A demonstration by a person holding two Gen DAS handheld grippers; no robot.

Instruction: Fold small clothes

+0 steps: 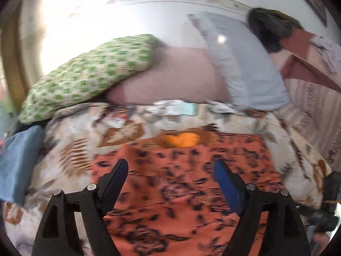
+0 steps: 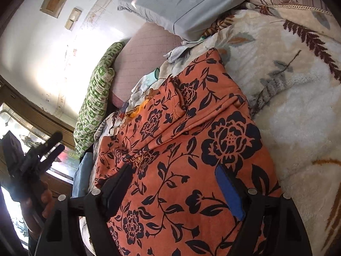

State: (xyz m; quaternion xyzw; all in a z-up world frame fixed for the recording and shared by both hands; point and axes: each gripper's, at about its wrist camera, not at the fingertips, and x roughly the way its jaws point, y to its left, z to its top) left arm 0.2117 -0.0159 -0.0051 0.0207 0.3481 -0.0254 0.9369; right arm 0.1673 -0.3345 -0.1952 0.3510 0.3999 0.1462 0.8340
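An orange garment with a dark flower print (image 1: 181,192) (image 2: 191,138) lies spread on the bed, with a yellow-orange patch (image 1: 183,139) at its far end. My left gripper (image 1: 170,166) hovers open over the garment with nothing between its fingers; the picture is blurred. In the right wrist view a hand holds the left gripper (image 2: 42,149) off the bed's left side. My right gripper (image 2: 173,170) stands open above the garment's near part, its blue pad (image 2: 230,192) close to the cloth, gripping nothing.
A fluffy leaf-print blanket (image 1: 74,149) (image 2: 287,85) covers the bed. At the head lie a green-patterned pillow (image 1: 89,76) (image 2: 96,98), a pink one (image 1: 174,79) and a grey one (image 1: 240,64) (image 2: 181,4). Small pale clothes (image 1: 177,108) (image 2: 177,53) lie beyond the garment; blue cloth (image 1: 19,160) lies left.
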